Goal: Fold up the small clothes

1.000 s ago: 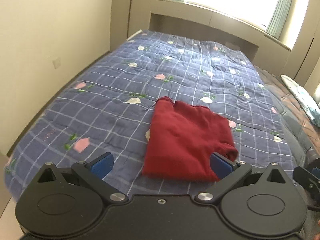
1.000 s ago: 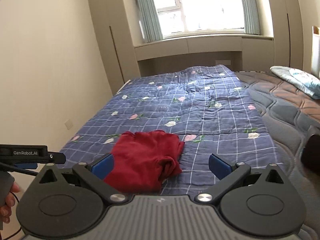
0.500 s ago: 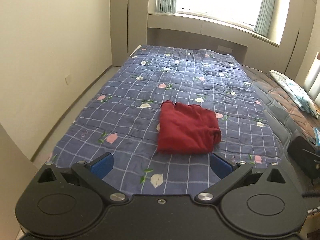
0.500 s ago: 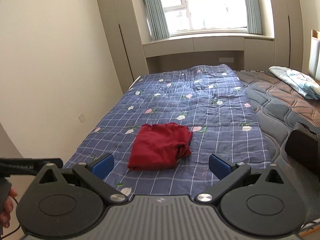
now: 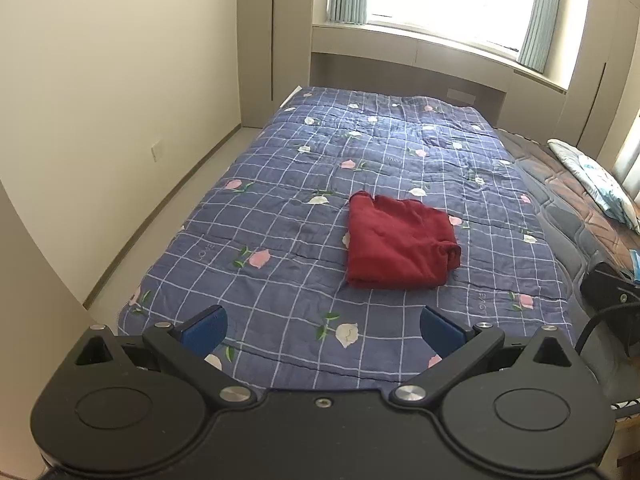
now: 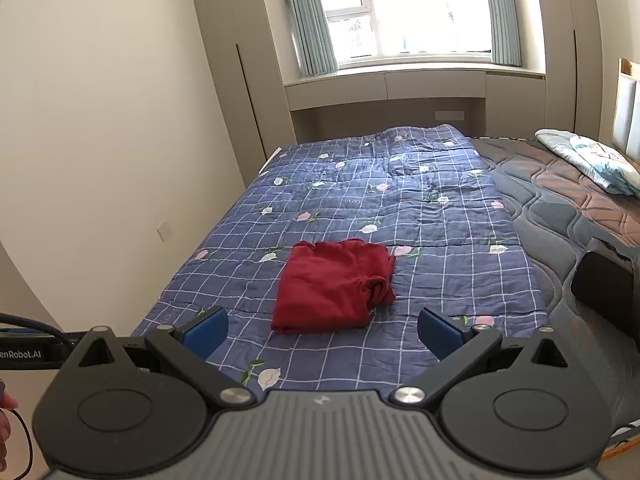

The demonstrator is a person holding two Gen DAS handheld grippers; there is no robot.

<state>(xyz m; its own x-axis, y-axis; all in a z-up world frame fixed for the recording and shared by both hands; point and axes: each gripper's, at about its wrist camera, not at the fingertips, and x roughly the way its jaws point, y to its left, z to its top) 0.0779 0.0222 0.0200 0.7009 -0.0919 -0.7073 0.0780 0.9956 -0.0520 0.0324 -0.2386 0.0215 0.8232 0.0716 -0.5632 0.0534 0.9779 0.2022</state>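
Observation:
A small dark red garment point(image 5: 398, 244) lies folded into a compact rectangle on the blue checked floral quilt point(image 5: 280, 208), with a bunched roll at its right edge. It also shows in the right wrist view point(image 6: 334, 286). My left gripper point(image 5: 322, 330) is open and empty, held back over the foot of the bed, well short of the garment. My right gripper point(image 6: 322, 330) is open and empty too, also back from the garment. The left gripper's body point(image 6: 24, 350) shows at the right wrist view's left edge.
The quilt point(image 6: 360, 208) covers the left part of the bed; a bare brown quilted mattress point(image 6: 560, 196) and a folded light blanket point(image 6: 588, 158) lie to the right. A black object point(image 6: 604, 280) sits at the bed's right edge. A wall runs along the left.
Both grippers have pulled back and up from the red garment, which now lies farther away and smaller in both views. The garment itself has not moved. Both stay open.

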